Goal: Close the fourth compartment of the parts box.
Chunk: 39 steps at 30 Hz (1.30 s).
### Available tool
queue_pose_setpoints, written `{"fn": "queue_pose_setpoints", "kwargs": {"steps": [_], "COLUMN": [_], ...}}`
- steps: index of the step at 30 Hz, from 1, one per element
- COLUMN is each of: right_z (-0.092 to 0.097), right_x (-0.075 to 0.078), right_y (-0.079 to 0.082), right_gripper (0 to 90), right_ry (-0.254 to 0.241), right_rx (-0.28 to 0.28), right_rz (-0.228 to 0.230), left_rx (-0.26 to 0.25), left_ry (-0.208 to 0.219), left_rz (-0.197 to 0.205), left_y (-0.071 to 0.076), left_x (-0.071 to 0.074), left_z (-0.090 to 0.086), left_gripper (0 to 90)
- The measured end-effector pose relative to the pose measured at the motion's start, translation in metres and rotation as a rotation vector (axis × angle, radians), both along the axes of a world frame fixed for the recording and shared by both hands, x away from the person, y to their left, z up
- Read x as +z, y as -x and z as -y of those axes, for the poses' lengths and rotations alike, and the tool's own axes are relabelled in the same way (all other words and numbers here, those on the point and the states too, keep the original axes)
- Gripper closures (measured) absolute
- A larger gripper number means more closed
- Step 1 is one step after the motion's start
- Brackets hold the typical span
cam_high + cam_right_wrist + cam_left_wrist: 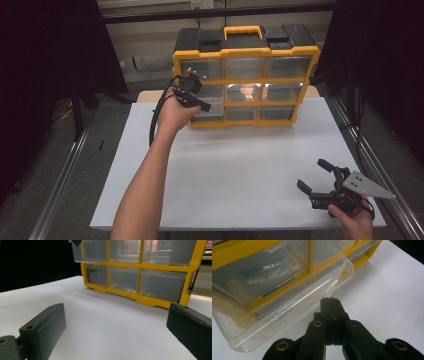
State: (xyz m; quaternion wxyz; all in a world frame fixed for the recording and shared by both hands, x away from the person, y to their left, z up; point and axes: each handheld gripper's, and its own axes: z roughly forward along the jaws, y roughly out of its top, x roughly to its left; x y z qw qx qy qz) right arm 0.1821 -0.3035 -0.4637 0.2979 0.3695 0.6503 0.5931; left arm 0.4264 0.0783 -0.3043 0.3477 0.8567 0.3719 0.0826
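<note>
On white table (225,165), dim room: left tongs (331,302) closed, right tongs (314,176) open.

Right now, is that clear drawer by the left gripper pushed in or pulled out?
Pulled out. The clear drawer sticks forward past the yellow cabinet frame, beside the shut left gripper.

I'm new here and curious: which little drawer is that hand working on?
Find the yellow organiser at the table's far edge. In its middle row, the leftmost clear drawer juts out beside the shut left gripper, unlike its flush neighbours.
</note>
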Motion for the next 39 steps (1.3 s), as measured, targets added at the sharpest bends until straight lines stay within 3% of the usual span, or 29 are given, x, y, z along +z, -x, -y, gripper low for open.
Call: {"fn": "queue_pose_setpoints", "kwargs": {"steps": [3,4,7,8,10,16,22,39], "right_z": [0.0000,0.0002,0.0007,0.0008,0.0005,0.0006,-0.0006,0.0003], "right_x": [-0.0002,-0.0002,-0.0001,-0.0001,-0.0002,-0.0003,-0.0002,-0.0002], "right_y": [-0.0001,-0.0001,-0.0001,0.0002,0.0000,0.0000,-0.0002,0.0001], "right_gripper": [2.2,2.2,2.2,2.2,2.2,2.2,2.2,2.2], "right_ry": [0.000,0.002,0.001,0.001,-0.002,-0.001,0.004,-0.001], "right_rx": [0.002,0.005,0.010,0.006,0.004,0.004,0.009,0.000], "right_rz": [-0.001,-0.001,0.001,-0.002,0.000,0.001,0.000,-0.003], "left_rx": [0.011,-0.007,0.013,-0.011,-0.002,0.008,0.001,0.016], "left_ry": [0.005,-0.014,0.001,-0.013,-0.023,0.005,-0.027,-0.016], "left_rz": [0.004,-0.010,-0.002,-0.012,0.001,0.014,0.012,0.021], "left_y": [-0.0017,-0.0029,-0.0032,-0.0041,-0.0035,-0.0014,-0.0019,-0.0064], "left_x": [-0.0015,-0.0007,-0.0029,-0.0021,-0.0024,0.0027,0.0024,0.0015], "left_z": [0.0014,0.0004,0.0033,0.0020,0.0031,0.0012,0.0004,0.0052], "left_gripper": [90.0,90.0,90.0,90.0,90.0,90.0,90.0,90.0]}}
